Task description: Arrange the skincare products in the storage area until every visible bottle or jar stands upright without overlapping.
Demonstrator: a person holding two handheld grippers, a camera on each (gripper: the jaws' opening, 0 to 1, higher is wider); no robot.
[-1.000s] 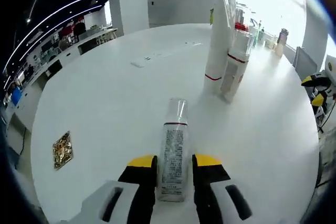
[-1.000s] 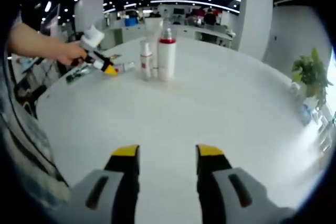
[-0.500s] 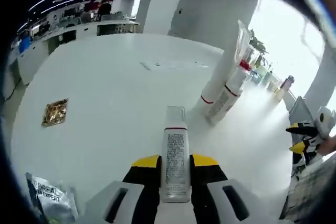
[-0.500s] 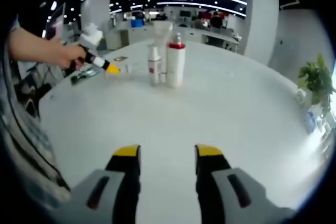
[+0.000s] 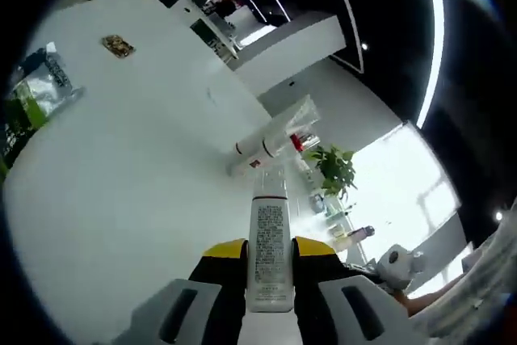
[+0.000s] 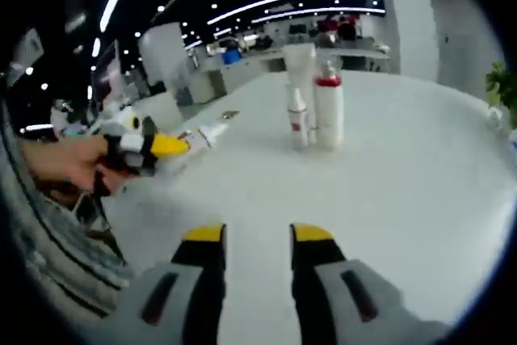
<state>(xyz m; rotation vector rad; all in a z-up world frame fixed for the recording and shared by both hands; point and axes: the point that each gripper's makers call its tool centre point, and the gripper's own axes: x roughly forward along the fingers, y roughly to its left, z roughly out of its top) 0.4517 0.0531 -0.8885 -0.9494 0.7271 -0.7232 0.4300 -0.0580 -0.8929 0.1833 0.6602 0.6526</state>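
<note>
Left hand-held gripper [image 5: 269, 258] clamped on a clear-capped bottle [image 5: 269, 248] — right hand-held gripper [image 6: 253, 237] empty, jaws apart over bare white table [image 6: 420, 167].

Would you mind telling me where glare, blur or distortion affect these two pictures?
Left gripper view: the window is blown out white, the round table bulges with the fisheye, yet the label on the held bottle stays fairly sharp. Right gripper view: the left gripper and the hand are smeared by blur, while the standing bottles look soft.
</note>
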